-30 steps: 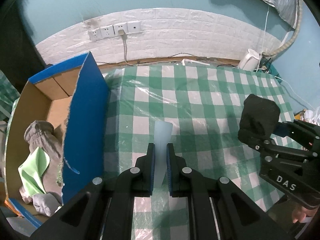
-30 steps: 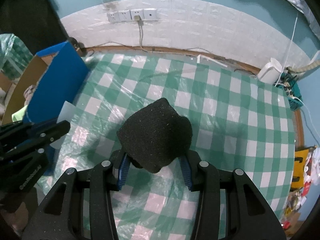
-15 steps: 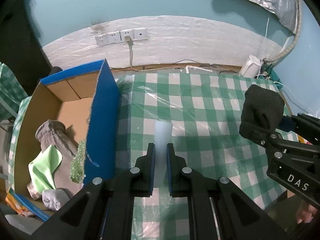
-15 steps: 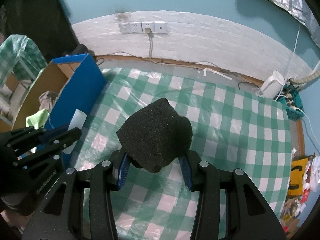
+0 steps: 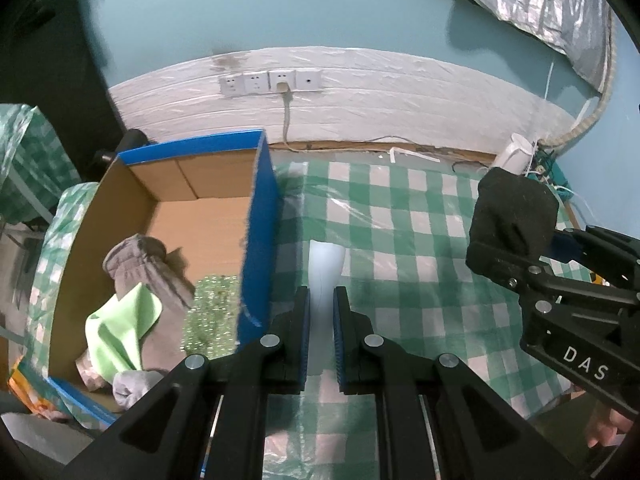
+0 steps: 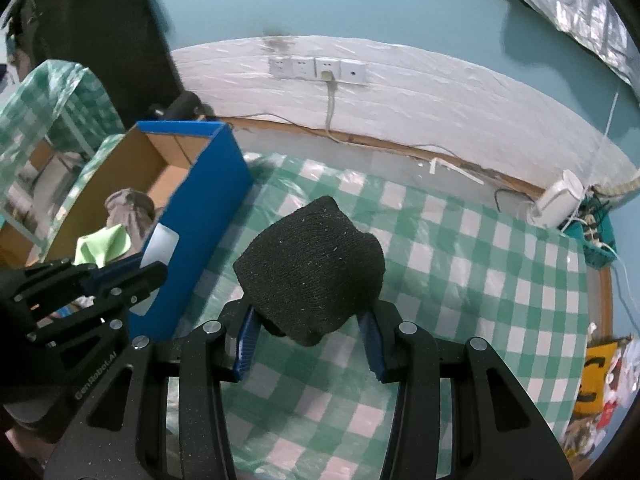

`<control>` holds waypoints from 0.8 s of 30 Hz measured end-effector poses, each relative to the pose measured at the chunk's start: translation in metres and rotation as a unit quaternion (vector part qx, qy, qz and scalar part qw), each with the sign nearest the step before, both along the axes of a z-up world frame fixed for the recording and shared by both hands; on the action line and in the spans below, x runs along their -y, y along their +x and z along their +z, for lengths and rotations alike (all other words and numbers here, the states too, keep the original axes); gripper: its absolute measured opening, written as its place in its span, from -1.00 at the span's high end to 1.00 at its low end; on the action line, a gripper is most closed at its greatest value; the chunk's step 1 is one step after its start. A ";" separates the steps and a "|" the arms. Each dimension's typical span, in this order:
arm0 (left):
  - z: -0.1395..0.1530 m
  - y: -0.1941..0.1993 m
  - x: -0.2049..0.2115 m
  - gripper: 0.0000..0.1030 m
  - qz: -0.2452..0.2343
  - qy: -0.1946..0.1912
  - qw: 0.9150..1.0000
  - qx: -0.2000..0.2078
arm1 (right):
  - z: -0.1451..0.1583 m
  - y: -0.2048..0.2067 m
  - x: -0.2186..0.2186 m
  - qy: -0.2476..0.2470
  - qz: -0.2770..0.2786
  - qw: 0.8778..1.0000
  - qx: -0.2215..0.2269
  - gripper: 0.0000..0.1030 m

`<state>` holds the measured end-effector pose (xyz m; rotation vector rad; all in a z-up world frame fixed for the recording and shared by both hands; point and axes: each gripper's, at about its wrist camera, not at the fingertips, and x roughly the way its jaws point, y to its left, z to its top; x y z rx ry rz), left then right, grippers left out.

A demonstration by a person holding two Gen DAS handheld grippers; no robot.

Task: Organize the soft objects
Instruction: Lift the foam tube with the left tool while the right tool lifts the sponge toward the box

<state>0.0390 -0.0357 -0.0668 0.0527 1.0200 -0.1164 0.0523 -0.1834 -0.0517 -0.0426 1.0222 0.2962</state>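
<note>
My left gripper (image 5: 321, 308) is shut on a thin pale white soft piece (image 5: 325, 268), held above the green checked table just right of the blue cardboard box (image 5: 260, 216). It also shows in the right wrist view (image 6: 158, 246). My right gripper (image 6: 308, 330) is shut on a black knitted bundle (image 6: 312, 264), held above the table; it also shows at the right of the left wrist view (image 5: 514, 216). The box holds a grey garment (image 5: 148, 264), a light green cloth (image 5: 120, 328) and a sparkly green item (image 5: 208, 312).
The green checked tablecloth (image 6: 460, 280) is covered in clear plastic. A wall with sockets (image 5: 270, 80) and a cable stands behind. A white kettle (image 6: 558, 200) sits at the far right edge. Another checked surface (image 6: 48, 100) lies to the left of the box.
Both grippers have risen and moved left toward the box with their loads. More of the box's inside shows now.
</note>
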 end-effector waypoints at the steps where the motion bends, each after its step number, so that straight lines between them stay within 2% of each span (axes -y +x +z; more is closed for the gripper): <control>1: 0.001 0.000 -0.004 0.80 0.004 -0.001 1.000 0.001 | 0.002 0.001 -0.005 0.001 0.004 1.000 0.001 0.15; 16: 0.018 -0.010 -0.063 0.80 0.056 -0.022 0.998 0.020 | 0.018 0.008 -0.071 0.006 0.060 0.998 0.015 0.15; 24: 0.015 -0.015 -0.099 0.80 0.089 -0.025 0.996 0.018 | 0.021 0.008 -0.113 0.005 0.096 0.995 0.016 0.15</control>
